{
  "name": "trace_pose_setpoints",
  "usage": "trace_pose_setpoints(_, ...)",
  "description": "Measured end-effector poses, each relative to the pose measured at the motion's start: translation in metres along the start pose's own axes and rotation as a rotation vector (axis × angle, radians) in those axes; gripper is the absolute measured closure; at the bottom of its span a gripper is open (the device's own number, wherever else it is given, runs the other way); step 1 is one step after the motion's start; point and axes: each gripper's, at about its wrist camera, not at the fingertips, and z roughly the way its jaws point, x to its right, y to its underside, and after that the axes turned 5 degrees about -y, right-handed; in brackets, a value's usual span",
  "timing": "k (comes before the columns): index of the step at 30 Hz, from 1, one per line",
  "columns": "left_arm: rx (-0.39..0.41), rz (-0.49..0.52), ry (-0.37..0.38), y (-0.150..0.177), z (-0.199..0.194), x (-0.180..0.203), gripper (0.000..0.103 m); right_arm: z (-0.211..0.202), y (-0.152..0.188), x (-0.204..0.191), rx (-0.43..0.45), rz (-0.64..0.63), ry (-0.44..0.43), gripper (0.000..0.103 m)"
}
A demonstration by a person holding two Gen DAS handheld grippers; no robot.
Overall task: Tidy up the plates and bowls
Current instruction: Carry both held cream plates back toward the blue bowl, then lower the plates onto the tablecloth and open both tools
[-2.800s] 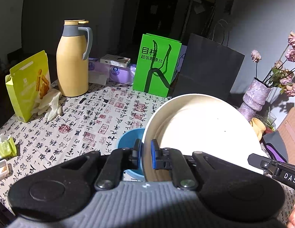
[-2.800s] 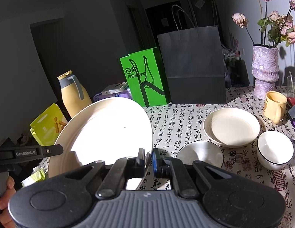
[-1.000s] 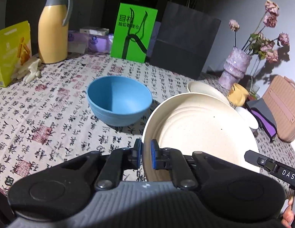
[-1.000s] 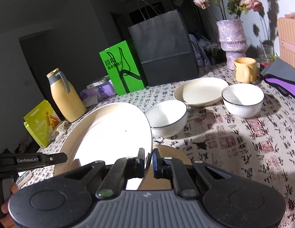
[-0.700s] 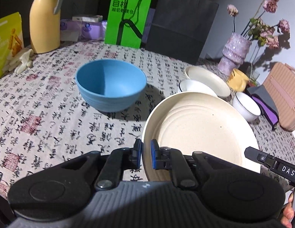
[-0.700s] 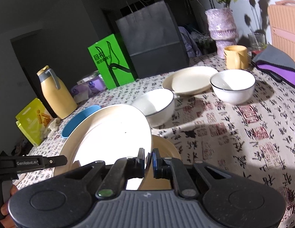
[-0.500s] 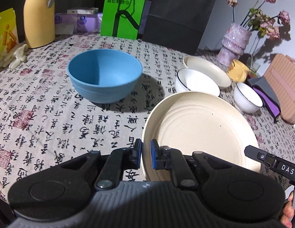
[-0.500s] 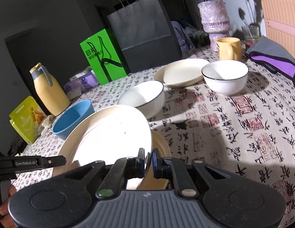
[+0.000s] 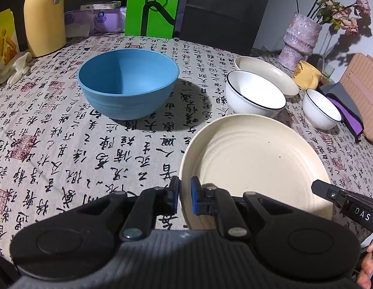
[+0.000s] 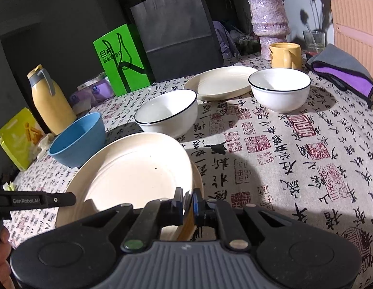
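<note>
2 grippers share 1 large cream plate [image 9: 254, 166] | left gripper [image 9: 184, 193], right gripper [image 10: 187, 198] clamp opposite rims, keeping it balanced | probably over tan plate [image 10: 198, 180] for stacking

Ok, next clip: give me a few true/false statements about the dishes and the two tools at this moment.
1. Both tools grip the rim of the same large cream plate. True: left tool, right tool.
2. The blue bowl holds food. False: it is empty.
3. Two white bowls with dark rims stand on the tablecloth. True: one, the other.
4. The yellow mug lies on its side. False: it stands upright.
5. The smaller cream plate is stacked inside a white bowl. False: it sits on the cloth.
</note>
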Motion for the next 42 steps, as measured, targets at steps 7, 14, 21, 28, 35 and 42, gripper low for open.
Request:
trace_pose_setpoints(7, 0.008, 0.033, -0.024, 0.002, 0.001, 0.005, 0.092, 0.001, 0.002, -0.017, 0.003, -0.105, 0.074, 0.094)
trace_pose_setpoints(14, 0.002, 0.05, -0.031, 0.004, 0.005, 0.007, 0.092, 0.003, 0.004, -0.029, -0.005, -0.193, 0.146, 0.093)
trace_pose_setpoints(21, 0.014, 0.07, -0.043, 0.006, 0.005, 0.01, 0.092, 0.008, 0.009, -0.041, -0.015, -0.286, 0.208, 0.091)
trace_pose_setpoints(28, 0.027, 0.089, -0.05, 0.008, 0.005, 0.011, 0.092, 0.013, 0.013, -0.045, -0.035, -0.336, 0.242, 0.089)
trace_pose_setpoints(35, 0.033, 0.098, -0.05, 0.009, 0.006, 0.011, 0.092, 0.014, 0.015, -0.042, -0.043, -0.334, 0.232, 0.089)
trace_pose_setpoints(42, 0.043, 0.105, -0.047, 0.013, 0.007, 0.011, 0.092, 0.014, 0.018, -0.041, -0.028, -0.352, 0.224, 0.088)
